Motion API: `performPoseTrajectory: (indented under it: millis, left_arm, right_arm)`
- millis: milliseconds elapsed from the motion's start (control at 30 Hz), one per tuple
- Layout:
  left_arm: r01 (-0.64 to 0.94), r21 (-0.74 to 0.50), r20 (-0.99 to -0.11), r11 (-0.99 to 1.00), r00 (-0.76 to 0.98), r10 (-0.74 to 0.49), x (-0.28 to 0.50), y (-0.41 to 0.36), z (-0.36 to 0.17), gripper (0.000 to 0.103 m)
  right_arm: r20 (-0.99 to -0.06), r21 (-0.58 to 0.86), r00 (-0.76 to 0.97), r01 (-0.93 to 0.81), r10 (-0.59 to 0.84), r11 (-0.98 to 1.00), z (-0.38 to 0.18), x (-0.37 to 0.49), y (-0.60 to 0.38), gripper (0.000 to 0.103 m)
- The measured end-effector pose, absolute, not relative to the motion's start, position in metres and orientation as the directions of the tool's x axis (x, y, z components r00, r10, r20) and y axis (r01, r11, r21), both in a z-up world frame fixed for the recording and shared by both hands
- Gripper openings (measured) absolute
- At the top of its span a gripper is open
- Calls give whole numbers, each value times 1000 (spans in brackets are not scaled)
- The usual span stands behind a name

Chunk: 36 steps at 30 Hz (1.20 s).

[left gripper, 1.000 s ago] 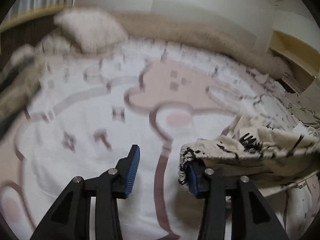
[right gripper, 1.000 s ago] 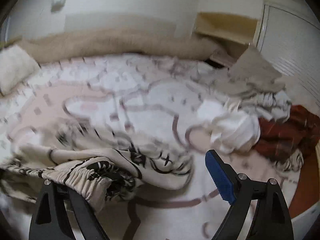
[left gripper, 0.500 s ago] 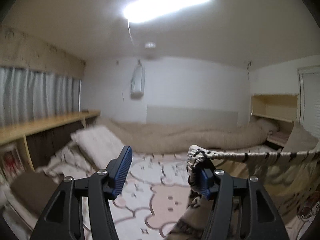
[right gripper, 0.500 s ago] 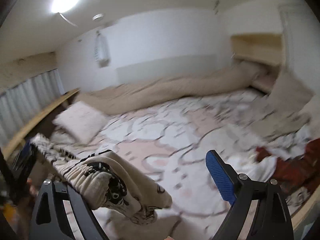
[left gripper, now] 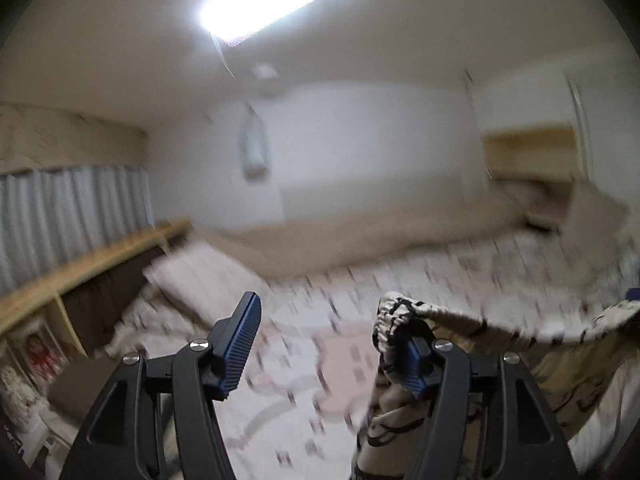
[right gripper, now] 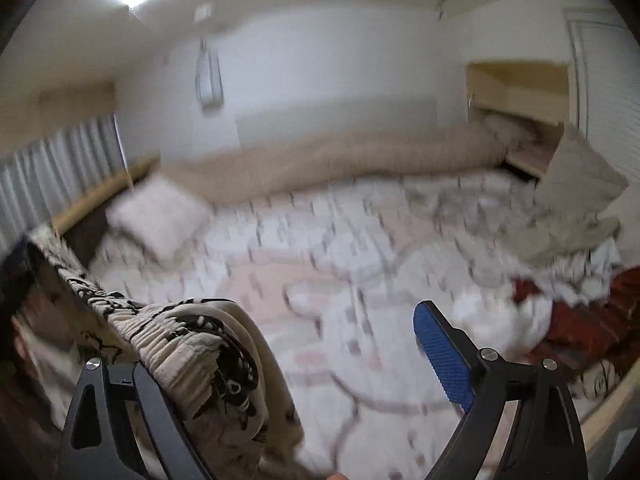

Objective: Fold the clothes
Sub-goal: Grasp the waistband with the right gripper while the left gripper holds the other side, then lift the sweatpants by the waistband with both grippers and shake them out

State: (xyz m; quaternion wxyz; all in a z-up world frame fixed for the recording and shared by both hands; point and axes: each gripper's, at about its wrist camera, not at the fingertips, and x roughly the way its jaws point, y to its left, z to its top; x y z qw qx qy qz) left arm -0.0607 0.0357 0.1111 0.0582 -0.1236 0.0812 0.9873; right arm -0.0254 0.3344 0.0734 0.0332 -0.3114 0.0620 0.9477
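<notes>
A cream garment with black print and an elastic waistband (left gripper: 472, 322) is stretched in the air between my two grippers above the bed. My left gripper (left gripper: 328, 346) stands wide open, with the waistband hooked over its right finger (left gripper: 414, 364). In the right wrist view the same garment (right gripper: 192, 344) hangs over the left finger of my right gripper (right gripper: 304, 364), which is also wide open. The cloth droops down below both grippers.
The bed with a white and pink patterned cover (right gripper: 360, 264) lies below. A pillow (right gripper: 156, 216) is at far left, a beige duvet (right gripper: 320, 160) along the wall. A pile of clothes, one red (right gripper: 592, 320), lies at the right. A wooden shelf (left gripper: 80, 264) runs along the left.
Both grippers rose from the bed with the garment hooked on their fingers. Over the last half second the views tilted slightly and the waistband stayed stretched between them.
</notes>
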Motion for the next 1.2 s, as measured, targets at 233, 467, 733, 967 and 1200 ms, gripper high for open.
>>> performPoseTrajectory:
  millis: [233, 467, 733, 967, 1200]
  left_arm:
    - [-183, 119, -492, -976, -864, 102, -80, 49, -17, 61]
    - [-184, 25, -565, -983, -814, 138, -92, 55, -53, 61]
    - [-221, -23, -558, -975, -806, 196, -89, 63, -46, 61]
    - [-255, 1, -544, -967, -812, 213, -75, 72, -41, 61]
    - [-239, 10, -532, -971, -824, 197, -69, 63, -34, 61]
  right_arm:
    - [-819, -105, -567, -1, 87, -994, -89, -18, 315, 94]
    - [-814, -144, -581, 176, 15, -974, -111, 12, 284, 94]
    - [-804, -116, -579, 371, -132, -921, -108, 33, 257, 94]
    - [-731, -99, -658, 363, -180, -926, -90, 15, 229, 94]
    - [-751, -123, -653, 286, -100, -950, -119, -17, 208, 94]
